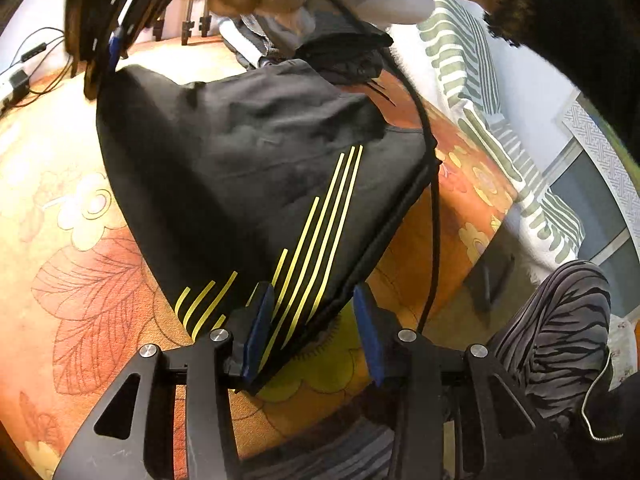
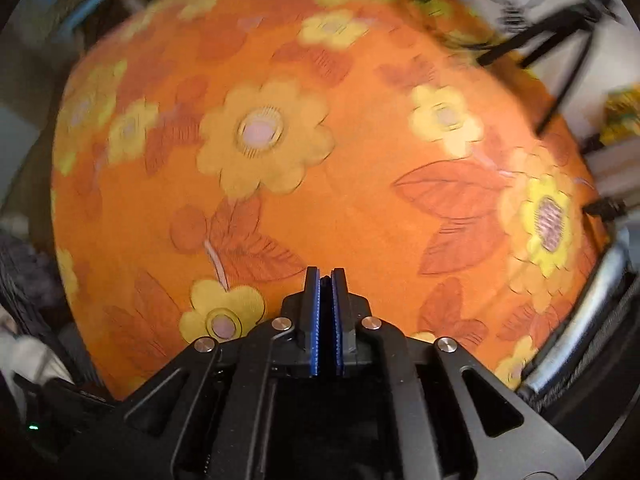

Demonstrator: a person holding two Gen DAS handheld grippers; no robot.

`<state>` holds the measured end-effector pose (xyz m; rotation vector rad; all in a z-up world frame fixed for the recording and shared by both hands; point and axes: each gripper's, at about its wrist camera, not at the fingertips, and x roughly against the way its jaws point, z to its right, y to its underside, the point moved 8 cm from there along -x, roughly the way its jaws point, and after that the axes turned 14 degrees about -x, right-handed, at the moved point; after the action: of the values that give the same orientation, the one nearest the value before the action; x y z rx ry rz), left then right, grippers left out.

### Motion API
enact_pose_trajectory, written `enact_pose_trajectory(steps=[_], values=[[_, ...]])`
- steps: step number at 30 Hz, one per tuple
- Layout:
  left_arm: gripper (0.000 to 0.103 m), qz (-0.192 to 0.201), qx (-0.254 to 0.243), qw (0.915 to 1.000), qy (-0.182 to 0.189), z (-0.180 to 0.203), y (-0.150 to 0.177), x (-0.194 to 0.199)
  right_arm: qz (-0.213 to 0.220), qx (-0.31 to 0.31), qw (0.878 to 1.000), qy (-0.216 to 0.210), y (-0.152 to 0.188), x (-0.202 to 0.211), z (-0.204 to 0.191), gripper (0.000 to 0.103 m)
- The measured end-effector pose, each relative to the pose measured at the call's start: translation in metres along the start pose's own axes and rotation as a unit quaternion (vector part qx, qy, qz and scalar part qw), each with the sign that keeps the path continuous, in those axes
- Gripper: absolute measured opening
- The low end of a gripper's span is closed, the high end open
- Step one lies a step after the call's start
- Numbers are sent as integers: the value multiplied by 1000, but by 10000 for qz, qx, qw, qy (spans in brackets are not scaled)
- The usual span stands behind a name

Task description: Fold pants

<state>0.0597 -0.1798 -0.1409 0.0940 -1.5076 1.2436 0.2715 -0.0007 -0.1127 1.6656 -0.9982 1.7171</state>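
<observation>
Already, in your left wrist view, the pants (image 1: 256,184) lie folded to a compact panel on the floral tablecloth (image 1: 72,208); your left gripper (image 1: 316,332) straddles their near corner, fingers spread. One more fold probably remains.

Your right wrist view shows only cloth: the right gripper (image 2: 328,312) hovers, fingers pressed together, empty.

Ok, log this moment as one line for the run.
left gripper: open around pants hem | right gripper: shut, empty, above tablecloth
</observation>
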Motion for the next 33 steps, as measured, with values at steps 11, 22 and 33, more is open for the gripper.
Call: enact_pose_trajectory(steps=[11, 22, 33], values=[[40, -39, 400, 9983, 426, -2, 6, 11, 1113, -1547, 9813, -260, -12, 21, 50, 10], [40, 489, 749, 9950, -450, -82, -26, 54, 2008, -2658, 9419, -422, 159, 93, 73, 22], [40, 226, 1279, 9878, -857, -149, -68, -13, 1467, -3236, 9343, -292, 264, 44, 75, 22]])
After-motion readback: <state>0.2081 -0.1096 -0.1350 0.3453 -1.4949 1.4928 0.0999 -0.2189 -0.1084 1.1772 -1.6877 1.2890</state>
